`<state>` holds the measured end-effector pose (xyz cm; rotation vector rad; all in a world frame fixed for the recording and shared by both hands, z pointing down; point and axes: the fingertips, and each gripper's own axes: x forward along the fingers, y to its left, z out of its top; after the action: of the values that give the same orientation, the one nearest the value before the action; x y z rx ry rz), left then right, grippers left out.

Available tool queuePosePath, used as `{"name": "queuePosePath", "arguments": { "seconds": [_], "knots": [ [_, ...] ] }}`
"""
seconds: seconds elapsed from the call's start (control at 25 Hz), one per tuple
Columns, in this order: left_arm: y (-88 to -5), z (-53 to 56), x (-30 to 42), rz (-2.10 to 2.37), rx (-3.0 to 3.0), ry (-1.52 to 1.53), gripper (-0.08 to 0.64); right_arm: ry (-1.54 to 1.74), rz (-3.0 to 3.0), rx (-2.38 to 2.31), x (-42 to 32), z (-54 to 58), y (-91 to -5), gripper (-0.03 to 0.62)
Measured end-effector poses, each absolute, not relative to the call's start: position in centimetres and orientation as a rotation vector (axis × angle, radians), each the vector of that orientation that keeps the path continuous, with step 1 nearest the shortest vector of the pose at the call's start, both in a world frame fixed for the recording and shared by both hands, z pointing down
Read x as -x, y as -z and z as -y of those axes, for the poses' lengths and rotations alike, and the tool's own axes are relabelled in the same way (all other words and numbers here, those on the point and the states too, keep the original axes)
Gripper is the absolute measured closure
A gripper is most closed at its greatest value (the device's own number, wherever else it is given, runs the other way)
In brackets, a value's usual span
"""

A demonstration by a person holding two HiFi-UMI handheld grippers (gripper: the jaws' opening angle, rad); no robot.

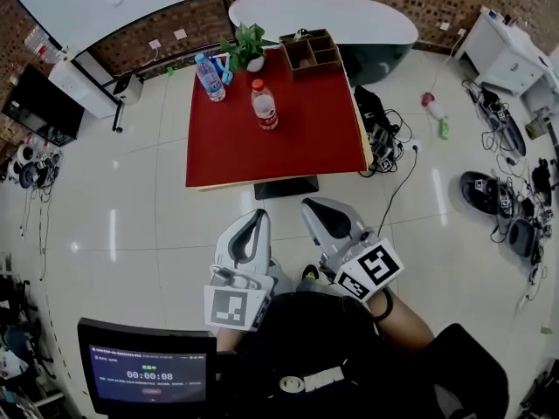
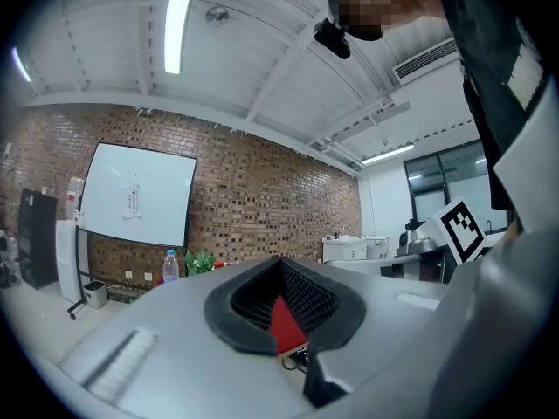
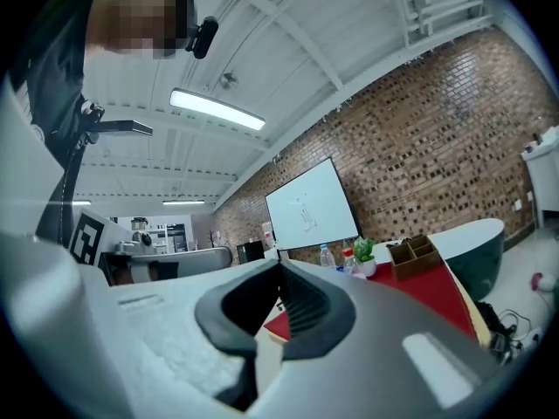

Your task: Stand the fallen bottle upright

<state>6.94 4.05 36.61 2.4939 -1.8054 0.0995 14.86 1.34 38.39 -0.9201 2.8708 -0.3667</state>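
On the red table (image 1: 297,138) a clear bottle with a red cap and label (image 1: 265,106) stands upright near the middle. A second bottle with a blue cap (image 1: 210,78) stands upright at the far left corner. Both show small in the right gripper view, the red-capped bottle (image 3: 348,260) next to the blue-capped bottle (image 3: 326,256); the left gripper view shows only the blue-capped bottle (image 2: 170,265). My left gripper (image 1: 256,216) and right gripper (image 1: 316,206) hang over the floor short of the table's near edge. Both are shut and hold nothing, as the left gripper (image 2: 279,260) and right gripper (image 3: 279,264) also show in their own views.
A potted plant (image 1: 247,46) and a wooden organiser (image 1: 311,52) stand at the table's far edge. A black bag and cables (image 1: 377,129) lie right of the table. A screen on a stand (image 1: 148,374) is at my left, and gear litters the floor at right (image 1: 515,208).
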Motion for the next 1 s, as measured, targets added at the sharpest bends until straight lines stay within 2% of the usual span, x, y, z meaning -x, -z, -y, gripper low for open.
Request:
{"name": "queuePosePath", "arguments": {
  "seconds": [0.28, 0.68, 1.0],
  "knots": [
    [-36.1, -5.3, -6.3, 1.769, -2.547, -0.043, 0.558, 0.441, -2.864, 0.975, -13.7, -3.0, -39.0, 0.589],
    [-34.9, -6.6, -3.7, 1.731, -2.593, 0.015, 0.558, 0.332, -2.918, 0.951, -9.2, -4.6, -37.4, 0.589],
    [-34.8, -6.8, -4.2, 1.702, -2.625, 0.027, 0.558, 0.297, -2.929, 0.941, -8.7, -5.0, -37.4, 0.589]
  ]
}}
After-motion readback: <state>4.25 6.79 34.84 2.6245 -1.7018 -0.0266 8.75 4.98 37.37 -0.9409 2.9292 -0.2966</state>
